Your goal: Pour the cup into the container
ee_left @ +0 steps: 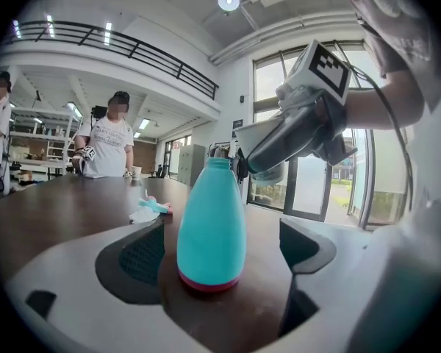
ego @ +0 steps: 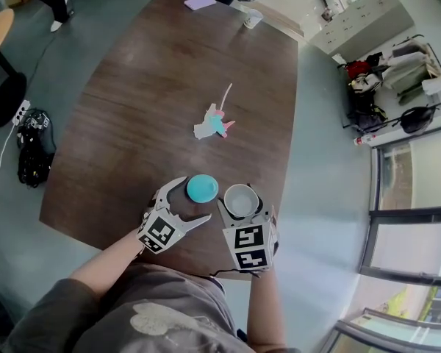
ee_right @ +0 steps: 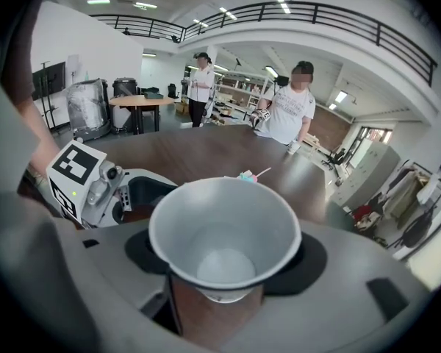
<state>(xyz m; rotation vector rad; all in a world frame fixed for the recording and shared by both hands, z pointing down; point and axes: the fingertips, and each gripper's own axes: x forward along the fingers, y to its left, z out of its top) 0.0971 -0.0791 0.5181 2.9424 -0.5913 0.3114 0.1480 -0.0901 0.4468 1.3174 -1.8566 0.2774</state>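
Note:
A teal bottle (ego: pixel 202 188) with a pink base (ee_left: pixel 209 279) stands upright near the table's front edge. My left gripper (ego: pixel 195 199) is open wide, one jaw on each side of the bottle (ee_left: pixel 212 219), and neither pad touches it. Just to its right, my right gripper (ego: pixel 241 207) is shut on a white paper cup (ego: pixel 240 199). In the right gripper view the cup (ee_right: pixel 224 230) sits upright between the jaws, and its inside looks bare and white. The left gripper view shows the right gripper (ee_left: pixel 298 127) with the cup hovering above and behind the bottle's neck.
The brown table (ego: pixel 154 87) stretches away from me. A pastel toy with a thin stick (ego: pixel 214 122) lies mid-table. At the far end are a paper cup (ego: pixel 253 18), a purple sheet (ego: pixel 200 2) and a person (ee_left: pixel 109 142). A black bag (ego: pixel 33 145) lies on the floor, left.

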